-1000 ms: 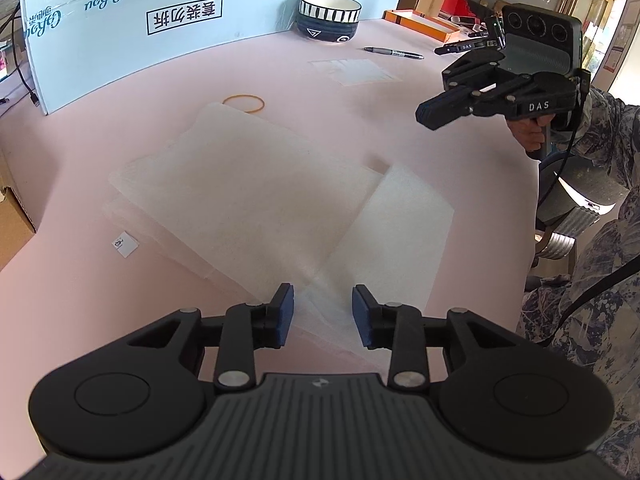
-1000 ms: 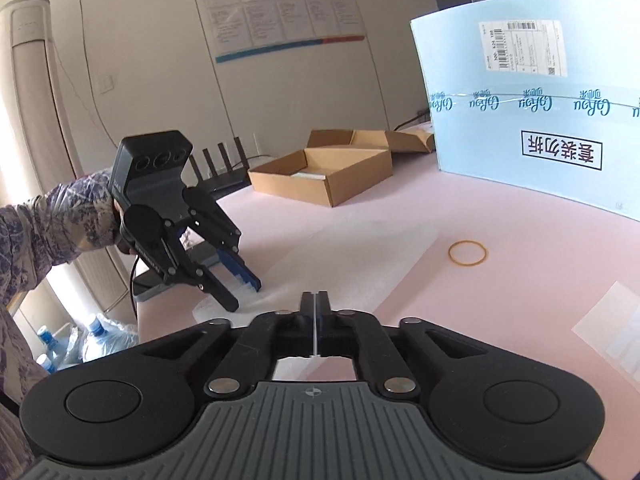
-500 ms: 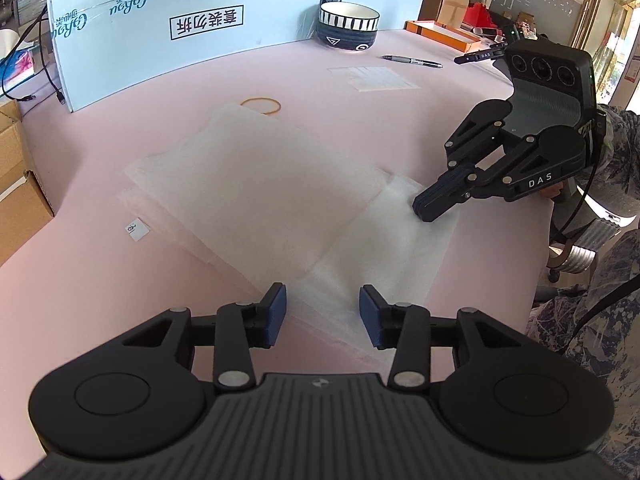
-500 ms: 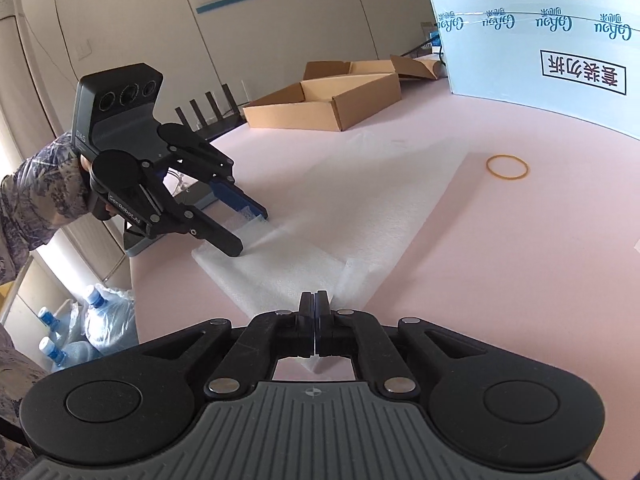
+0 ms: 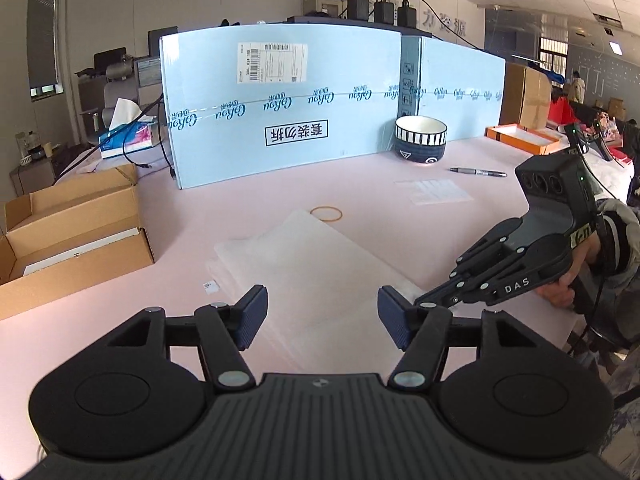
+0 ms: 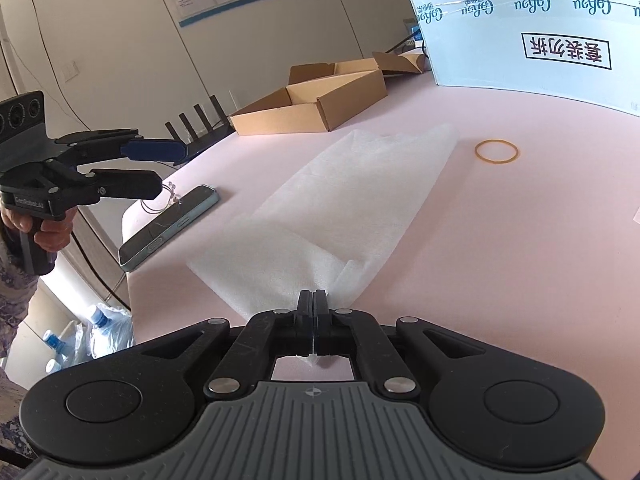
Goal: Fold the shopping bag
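bag (image 5: pixel 316 264) on table (image 5: pixel 400 172), rubber band (image 5: pixel 327 213) behind

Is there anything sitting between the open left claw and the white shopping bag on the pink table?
Nothing visible. The left claw hangs open over the bag; the right claw pinches its corner.

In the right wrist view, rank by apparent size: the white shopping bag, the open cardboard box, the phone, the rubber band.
Largest to smallest:
1. white shopping bag, spread across the pink table
2. open cardboard box, though it lies farther off, so its true size is unsure
3. phone
4. rubber band
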`<state>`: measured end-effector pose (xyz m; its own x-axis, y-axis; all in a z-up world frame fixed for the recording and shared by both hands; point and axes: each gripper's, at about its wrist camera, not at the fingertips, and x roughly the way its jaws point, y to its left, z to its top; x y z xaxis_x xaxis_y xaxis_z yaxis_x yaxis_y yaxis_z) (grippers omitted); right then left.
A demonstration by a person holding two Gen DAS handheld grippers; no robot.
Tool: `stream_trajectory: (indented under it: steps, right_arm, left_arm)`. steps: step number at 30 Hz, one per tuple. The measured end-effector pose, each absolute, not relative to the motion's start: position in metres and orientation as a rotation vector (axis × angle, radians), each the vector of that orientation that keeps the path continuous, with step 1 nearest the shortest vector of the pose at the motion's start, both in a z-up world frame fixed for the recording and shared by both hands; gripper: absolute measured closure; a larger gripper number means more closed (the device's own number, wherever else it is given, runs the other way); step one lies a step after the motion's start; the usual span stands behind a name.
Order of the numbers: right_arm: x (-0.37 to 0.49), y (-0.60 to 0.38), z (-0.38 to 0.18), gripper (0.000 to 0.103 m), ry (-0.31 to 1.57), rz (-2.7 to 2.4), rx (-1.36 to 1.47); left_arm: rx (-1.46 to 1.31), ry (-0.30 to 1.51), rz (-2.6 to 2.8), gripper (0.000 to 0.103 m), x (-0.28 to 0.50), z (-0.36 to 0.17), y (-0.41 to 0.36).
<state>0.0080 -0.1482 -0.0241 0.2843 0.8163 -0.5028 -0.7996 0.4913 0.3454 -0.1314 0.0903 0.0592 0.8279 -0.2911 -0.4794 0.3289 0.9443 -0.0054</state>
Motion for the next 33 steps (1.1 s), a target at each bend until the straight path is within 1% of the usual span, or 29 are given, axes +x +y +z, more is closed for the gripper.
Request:
stream_trajectory:
  steps: [1,3,4,5,7,8,13,14,15,17,18,19,20,21,22,27,30,32,33]
  right_arm:
    - [0.006,-0.147,-0.025,0.103,0.687,1.071,0.027]
    - [0.001,-0.147,-0.027,0.103,0.673,1.054,0.023]
    - [-0.001,-0.147,-0.027,0.103,0.668,1.051,0.018]
    - [-0.001,-0.146,-0.027,0.103,0.662,1.047,0.011]
    - [-0.004,-0.147,-0.027,0.103,0.656,1.041,0.005]
    - [-0.004,-0.147,-0.027,0.103,0.656,1.04,0.004]
    - [-0.011,-0.146,-0.027,0.103,0.625,1.029,-0.032]
    - [-0.013,-0.146,-0.026,0.103,0.618,1.024,-0.041]
    - [-0.015,-0.147,-0.026,0.102,0.61,1.019,-0.05]
    - [-0.02,-0.147,-0.024,0.095,0.594,1.013,-0.075]
    - [-0.022,-0.148,-0.023,0.083,0.585,1.012,-0.09]
    - [-0.025,-0.148,-0.021,0.06,0.575,1.007,-0.109]
    - [-0.03,-0.146,-0.018,0.046,0.561,0.975,-0.151]
    - [-0.034,-0.144,-0.017,0.037,0.544,0.913,-0.21]
    - [-0.035,-0.144,-0.018,0.04,0.531,0.899,-0.241]
    - [-0.033,-0.155,-0.018,0.04,0.526,0.88,-0.233]
    - [-0.042,-0.162,-0.008,0.04,0.443,0.856,-0.258]
    - [-0.056,-0.165,0.005,0.038,0.329,0.83,-0.359]
    - [-0.067,-0.163,0.008,0.037,0.248,0.8,-0.468]
  left_arm:
    - [0.059,0.481,-0.334,0.045,-0.13,0.054,0.084]
    - [0.0,0.499,-0.343,0.051,-0.121,0.042,0.076]
    - [-0.028,0.518,-0.337,0.06,-0.117,0.037,0.073]
    - [-0.049,0.523,-0.314,0.067,-0.113,0.031,0.072]
    - [-0.074,0.539,-0.281,0.07,-0.107,0.021,0.07]
    - [-0.083,0.55,-0.269,0.074,-0.105,0.017,0.069]
    - [-0.089,0.617,-0.242,0.079,-0.102,-0.003,0.066]
    - [-0.084,0.62,-0.223,0.083,-0.103,-0.006,0.067]
    - [-0.09,0.614,-0.222,0.084,-0.102,-0.007,0.069]
    - [-0.114,0.616,-0.225,0.084,-0.101,-0.008,0.074]
    - [-0.121,0.621,-0.228,0.084,-0.101,-0.008,0.076]
    - [-0.118,0.622,-0.233,0.084,-0.104,-0.009,0.077]
    - [-0.115,0.622,-0.236,0.084,-0.105,-0.009,0.078]
    - [-0.113,0.623,-0.239,0.084,-0.106,-0.009,0.078]
    - [-0.113,0.624,-0.242,0.084,-0.106,-0.01,0.079]
    - [-0.157,0.628,-0.258,0.084,-0.106,-0.011,0.085]
    - [-0.186,0.637,-0.264,0.084,-0.103,-0.01,0.089]
    - [-0.188,0.645,-0.267,0.084,-0.102,-0.01,0.089]
    - [-0.191,0.649,-0.269,0.084,-0.102,-0.009,0.089]
